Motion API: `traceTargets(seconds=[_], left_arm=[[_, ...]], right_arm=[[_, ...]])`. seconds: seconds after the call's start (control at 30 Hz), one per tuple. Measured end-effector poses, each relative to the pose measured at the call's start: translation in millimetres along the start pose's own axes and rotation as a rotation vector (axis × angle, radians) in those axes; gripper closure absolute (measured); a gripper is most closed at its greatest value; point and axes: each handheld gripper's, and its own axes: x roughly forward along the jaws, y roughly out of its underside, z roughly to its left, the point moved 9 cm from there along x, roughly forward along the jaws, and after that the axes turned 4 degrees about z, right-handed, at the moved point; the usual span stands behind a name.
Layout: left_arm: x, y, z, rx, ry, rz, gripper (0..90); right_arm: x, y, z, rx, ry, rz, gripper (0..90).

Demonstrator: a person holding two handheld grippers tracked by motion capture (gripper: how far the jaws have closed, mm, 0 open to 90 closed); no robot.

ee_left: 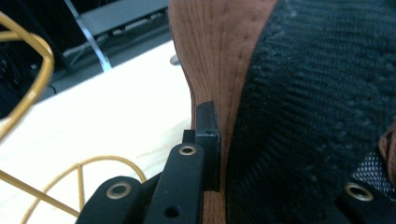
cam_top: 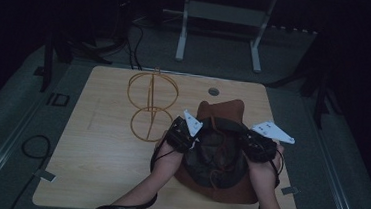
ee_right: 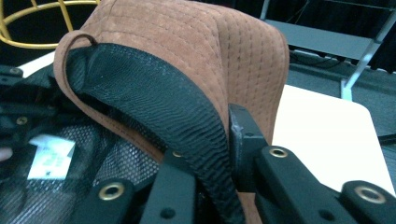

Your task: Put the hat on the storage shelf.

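Dim room, pale wooden table [cam_top: 99, 158]: a soft brown suede hat with black mesh lining [cam_top: 219, 160] lies upside down near the front edge. Left tool [cam_top: 184, 132] and right tool [cam_top: 258, 143] each pinch its floppy brim, the best hold.

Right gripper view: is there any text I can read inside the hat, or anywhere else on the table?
No text can be read anywhere.
White label sewn into the hat, on its black mesh lining: dark print, too blurred to read.
Gold wire stand and table: no markings visible.
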Motion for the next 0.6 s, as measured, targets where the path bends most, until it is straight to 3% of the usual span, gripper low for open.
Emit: traceTargets(seconds=[0.13,0.33,0.43,0.5,0.53,0.6], left_arm=[[-4.3,-6.7,-0.4,0.027,-0.004,-0.021,87.6],[-9.4,-13.2,3.8,0.027,-0.012,-0.054,87.5],[-11.9,-13.9,6.4,0.031,-0.006,-0.083,87.5],[-13.8,-13.5,7.3,0.038,-0.009,-0.091,87.5],[-17.3,-13.4,7.7,0.041,0.009,-0.113,87.5],[-21.9,-13.3,7.8,0.058,0.026,-0.140,87.5]], right_arm=[[-10.5,4.7,0.2,-0.004,-0.023,0.009,70.3],[-29.7,20.0,4.1,-0.010,-0.071,0.004,58.1],[-44.1,24.5,9.2,-0.013,-0.125,-0.009,53.3],[-56.2,22.3,4.9,-0.037,-0.119,-0.032,51.3],[-61.5,20.7,-0.3,-0.031,-0.118,-0.042,51.5],[-69.8,18.0,-15.7,-0.038,-0.075,-0.063,51.9]])
